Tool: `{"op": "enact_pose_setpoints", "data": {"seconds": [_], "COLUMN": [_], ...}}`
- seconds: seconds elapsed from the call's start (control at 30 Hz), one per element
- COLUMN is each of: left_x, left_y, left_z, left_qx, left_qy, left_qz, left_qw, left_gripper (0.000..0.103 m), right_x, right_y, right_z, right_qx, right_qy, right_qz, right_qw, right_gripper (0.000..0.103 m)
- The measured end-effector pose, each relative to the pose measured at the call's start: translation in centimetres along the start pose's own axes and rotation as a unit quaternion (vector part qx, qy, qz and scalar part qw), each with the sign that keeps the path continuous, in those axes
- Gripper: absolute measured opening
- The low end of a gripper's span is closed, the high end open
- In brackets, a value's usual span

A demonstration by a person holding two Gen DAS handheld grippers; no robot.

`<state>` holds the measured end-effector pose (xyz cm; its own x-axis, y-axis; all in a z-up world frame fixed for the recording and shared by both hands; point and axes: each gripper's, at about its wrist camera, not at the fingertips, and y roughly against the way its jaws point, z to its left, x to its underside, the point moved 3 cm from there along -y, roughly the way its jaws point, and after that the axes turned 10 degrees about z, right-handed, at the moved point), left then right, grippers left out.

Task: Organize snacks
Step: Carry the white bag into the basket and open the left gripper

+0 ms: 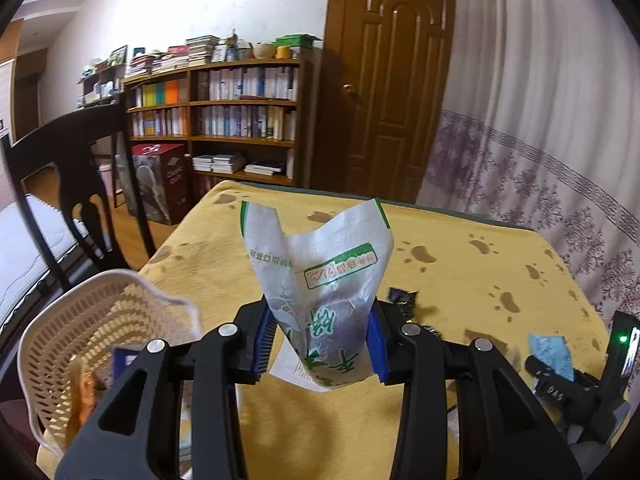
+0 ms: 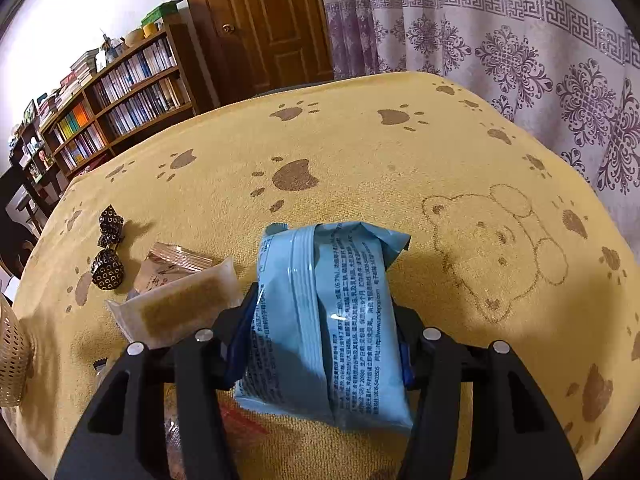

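Left wrist view: the left hand-held gripper (image 1: 320,344) is grasping a white snack packet (image 1: 320,280) between its blue pads, holding it upright and clear of the bench (image 1: 460,280). The packet is translucent with green print, its upper end flaring open and creased, and a dark filling is showing through the lower half. A white perforated basket (image 1: 80,340) is standing at the near left edge of the bench, just beside the gripper, and is already holding some wrapped items. A dark candy (image 1: 404,300) is lying on the yellow paw-print cloth to the right.

Right wrist view: the right hand-held gripper (image 2: 320,344) is clamping a light blue packet (image 2: 332,316) across its width, back seam and fine print facing the camera; whether the packet is touching the cloth cannot be told. On the bench to the left, a clear-wrapped brown bar (image 2: 180,308), a second clear packet (image 2: 168,266) and two dark patterned candies (image 2: 107,264) are lying loose.

Judgement: the sorting is partly done. Both held packets and at least four loose items are left to place, presumably in the basket.
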<state>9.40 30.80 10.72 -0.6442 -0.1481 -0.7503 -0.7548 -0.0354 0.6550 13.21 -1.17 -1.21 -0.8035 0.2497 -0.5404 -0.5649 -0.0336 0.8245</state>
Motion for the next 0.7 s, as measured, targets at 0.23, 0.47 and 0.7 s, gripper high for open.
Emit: {"op": "enact_pose_setpoints", "data": {"seconds": [0.23,0.47,0.7], "left_x": [0.5,0.6,0.6], "left_y": [1.2,2.9,4.2], "left_z": [4.0,7.6,8.6], "left_qx": [-0.026,-0.058,-0.089], "left_qy": [0.025,0.044,0.038], "left_qz": [-0.007,-0.022,-0.038], "left_qw": [0.9993,0.9971,0.9946], "left_gripper": [0.040,0.040,0.040], "right_x": [0.0,0.0,0.0], "right_y": [0.2,0.4,0.4], "right_z": [-0.5,-0.7,-0.9], "right_qx": [-0.003,0.001,0.000], "right_qy": [-0.010,-0.018,-0.022], "right_qz": [-0.006,-0.011,-0.011], "right_qw": [1.000,1.000,1.000], "right_gripper": [0.055,0.055,0.055]}}
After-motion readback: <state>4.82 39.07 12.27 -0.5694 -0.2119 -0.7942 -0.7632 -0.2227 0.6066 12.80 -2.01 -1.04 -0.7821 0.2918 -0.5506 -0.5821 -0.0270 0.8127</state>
